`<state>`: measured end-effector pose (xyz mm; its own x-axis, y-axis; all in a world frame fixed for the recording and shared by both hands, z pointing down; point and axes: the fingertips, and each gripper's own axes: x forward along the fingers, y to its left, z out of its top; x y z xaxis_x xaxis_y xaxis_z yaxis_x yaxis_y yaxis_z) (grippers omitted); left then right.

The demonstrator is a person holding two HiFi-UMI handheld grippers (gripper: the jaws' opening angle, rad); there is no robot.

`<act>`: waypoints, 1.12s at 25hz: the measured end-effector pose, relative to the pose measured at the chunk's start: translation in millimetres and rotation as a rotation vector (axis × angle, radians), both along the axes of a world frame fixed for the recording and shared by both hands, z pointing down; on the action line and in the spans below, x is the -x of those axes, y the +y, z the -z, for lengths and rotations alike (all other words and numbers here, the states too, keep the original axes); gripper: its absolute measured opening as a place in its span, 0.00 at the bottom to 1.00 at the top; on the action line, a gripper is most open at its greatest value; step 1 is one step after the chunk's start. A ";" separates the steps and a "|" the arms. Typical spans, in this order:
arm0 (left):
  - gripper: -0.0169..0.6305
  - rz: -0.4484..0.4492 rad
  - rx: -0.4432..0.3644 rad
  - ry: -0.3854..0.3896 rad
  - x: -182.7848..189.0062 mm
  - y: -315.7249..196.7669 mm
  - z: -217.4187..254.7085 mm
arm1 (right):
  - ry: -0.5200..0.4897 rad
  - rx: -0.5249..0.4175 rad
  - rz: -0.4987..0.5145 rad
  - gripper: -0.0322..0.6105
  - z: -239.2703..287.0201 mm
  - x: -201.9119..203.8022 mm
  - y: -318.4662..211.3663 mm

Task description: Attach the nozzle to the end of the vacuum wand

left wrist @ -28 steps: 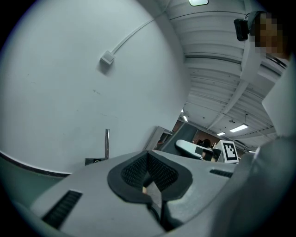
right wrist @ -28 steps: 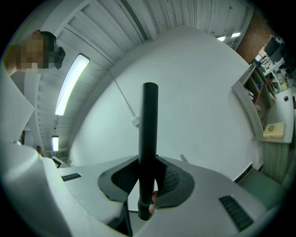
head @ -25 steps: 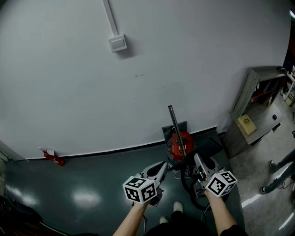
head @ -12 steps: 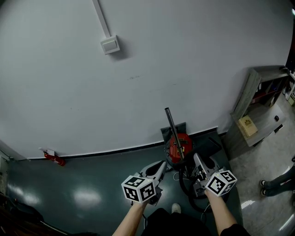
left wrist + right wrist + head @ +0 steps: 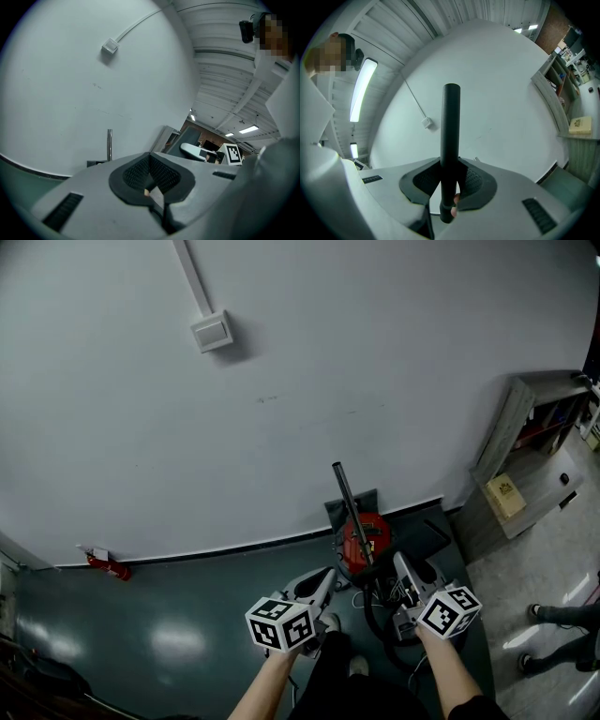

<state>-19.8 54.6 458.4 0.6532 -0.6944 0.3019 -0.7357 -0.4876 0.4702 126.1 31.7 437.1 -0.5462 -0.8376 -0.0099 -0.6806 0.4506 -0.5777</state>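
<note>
A dark vacuum wand (image 5: 349,507) rises from in front of the red canister vacuum (image 5: 367,538) at the foot of the wall. My right gripper (image 5: 401,570) is shut on the wand (image 5: 451,131), which stands upright between its black pads (image 5: 473,182). My left gripper (image 5: 322,581) sits to the left of the canister, shut with nothing in it (image 5: 150,163). From there the wand's top (image 5: 109,144) shows against the wall. A dark flat piece (image 5: 352,502) leans on the wall behind the canister; I cannot tell whether it is the nozzle.
A black hose (image 5: 380,615) loops on the green floor by the canister. A grey shelf unit (image 5: 525,460) with a cardboard box (image 5: 504,494) stands at the right. A red object (image 5: 106,565) lies at the wall's foot far left. Another person's feet (image 5: 553,613) show at the right edge.
The wall box has slid left and up in the head view as I stepped closer. Both grippers keep their places beside the canister, the right one still on the wand.
</note>
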 end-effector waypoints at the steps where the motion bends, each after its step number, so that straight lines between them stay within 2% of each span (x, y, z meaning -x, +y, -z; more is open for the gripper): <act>1: 0.03 -0.003 0.004 0.001 0.4 -4.8 -2.1 | -0.002 0.003 -0.005 0.20 -1.3 0.2 -4.2; 28: 0.03 -0.098 0.074 0.031 25.7 -167.2 -46.3 | 0.008 0.056 -0.118 0.20 -27.6 17.3 -150.6</act>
<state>-45.5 -112.6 504.7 0.7265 -0.6034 0.3287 -0.6708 -0.5192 0.5296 108.8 -118.8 464.7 -0.4436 -0.8952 0.0428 -0.7317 0.3342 -0.5941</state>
